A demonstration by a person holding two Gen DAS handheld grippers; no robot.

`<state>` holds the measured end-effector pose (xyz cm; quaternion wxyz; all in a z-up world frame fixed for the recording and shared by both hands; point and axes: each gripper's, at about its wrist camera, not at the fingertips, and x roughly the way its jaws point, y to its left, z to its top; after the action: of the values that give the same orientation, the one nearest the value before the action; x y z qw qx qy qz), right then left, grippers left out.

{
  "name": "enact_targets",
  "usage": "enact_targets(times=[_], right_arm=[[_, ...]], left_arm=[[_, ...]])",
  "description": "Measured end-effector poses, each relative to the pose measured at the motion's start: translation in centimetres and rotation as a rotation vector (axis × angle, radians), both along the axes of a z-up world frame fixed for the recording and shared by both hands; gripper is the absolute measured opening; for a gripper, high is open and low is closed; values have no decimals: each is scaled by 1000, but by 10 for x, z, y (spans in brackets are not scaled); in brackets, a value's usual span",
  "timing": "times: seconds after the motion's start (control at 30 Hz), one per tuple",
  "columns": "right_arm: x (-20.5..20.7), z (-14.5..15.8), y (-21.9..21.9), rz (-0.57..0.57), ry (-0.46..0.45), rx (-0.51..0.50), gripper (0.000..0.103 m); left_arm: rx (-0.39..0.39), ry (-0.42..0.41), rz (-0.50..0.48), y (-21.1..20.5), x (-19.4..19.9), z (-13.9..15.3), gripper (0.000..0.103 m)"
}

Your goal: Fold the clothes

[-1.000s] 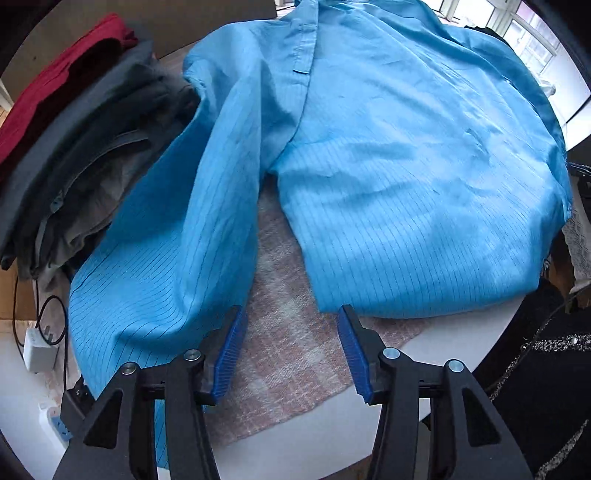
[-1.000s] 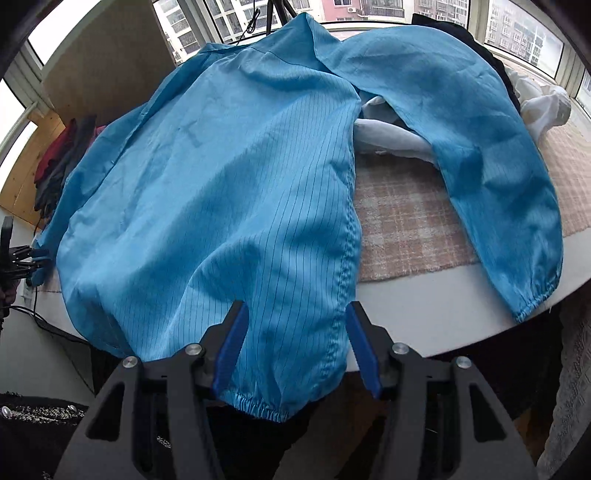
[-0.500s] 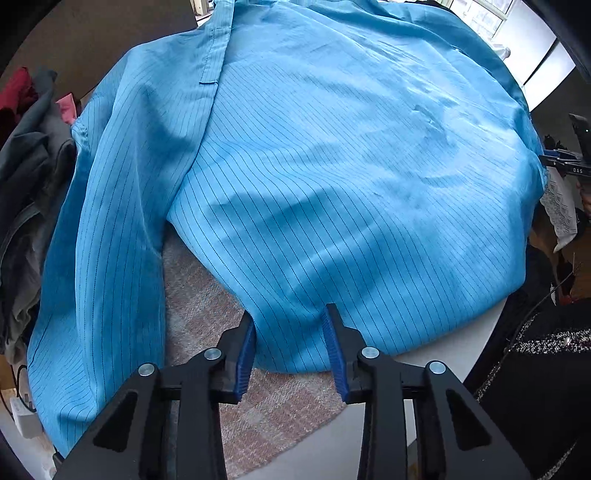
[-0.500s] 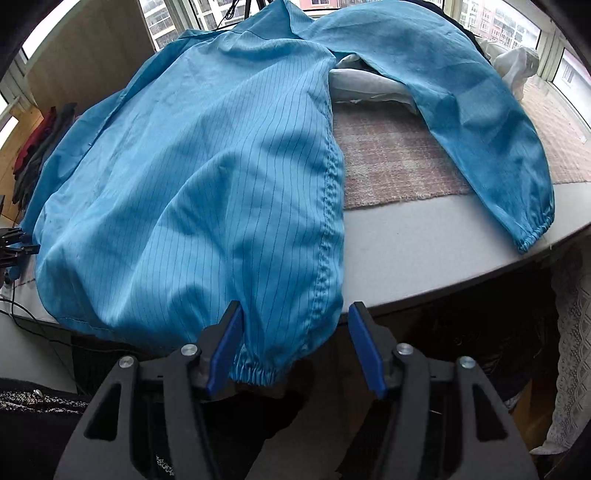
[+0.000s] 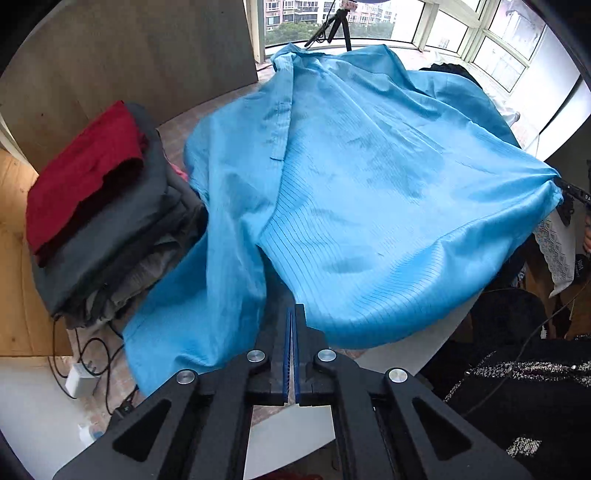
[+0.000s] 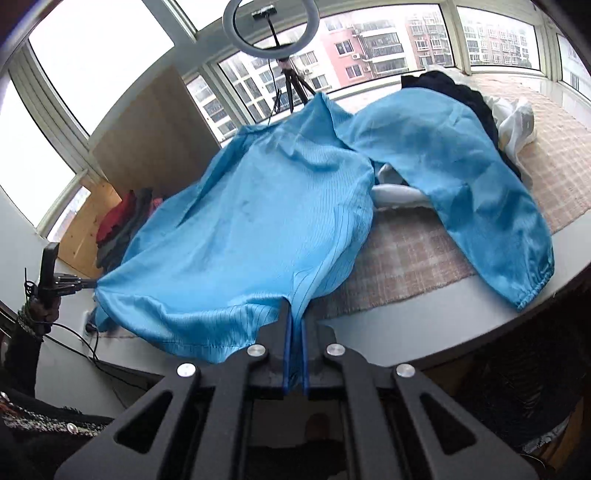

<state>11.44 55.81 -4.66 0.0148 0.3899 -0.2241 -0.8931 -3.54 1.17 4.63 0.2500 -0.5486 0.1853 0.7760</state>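
Both jaws just closed: left gripper (image 5: 294, 325) and right gripper (image 6: 294, 325) now pinch the raised blue coat (image 5: 369, 206) hem.

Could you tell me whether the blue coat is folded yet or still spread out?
Spread: blue coat lies open, both sleeves out, hem pinched.

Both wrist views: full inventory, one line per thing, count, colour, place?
blue coat: 1, blue with thin dark stripes, spread over the table, hem lifted at both corners
folded pile: 1 stack, red on top of greys, left of the coat
plaid mat: 1, pink check, under the coat
table: 1, white, round edge
white cloth: 1, white, far right on the mat
dark garment: 1, black, behind the right sleeve
ring light: 1, on a tripod by the window
charger: 1, white, on the floor
left claw: shut on the coat's hem
right claw: shut on the coat's hem
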Motion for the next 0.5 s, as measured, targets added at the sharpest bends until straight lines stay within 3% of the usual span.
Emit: enact_targets(times=[0.03,0.1,0.2,0.23,0.3,0.5], right_arm=[[-2,9,8,-24,22,2,4],[-17,4,23,-73,-6,29,4],[-40,-28,39,-104,-98,42,4],[-46,-40,43,-108,-137,47,4],[-49,-55,44,-104,-176,45,4],[-51,-81,45,-84,-233,34,4]], left_arm=[[-24,30,30,3,-15,4,6],[-36,67,74,11,-36,2,20],[19,24,42,11,-36,-11,22],[21,8,5,18,-21,-19,24],[-3,-17,-53,33,17,-39,40],[-29,-176,-101,44,93,-121,43]])
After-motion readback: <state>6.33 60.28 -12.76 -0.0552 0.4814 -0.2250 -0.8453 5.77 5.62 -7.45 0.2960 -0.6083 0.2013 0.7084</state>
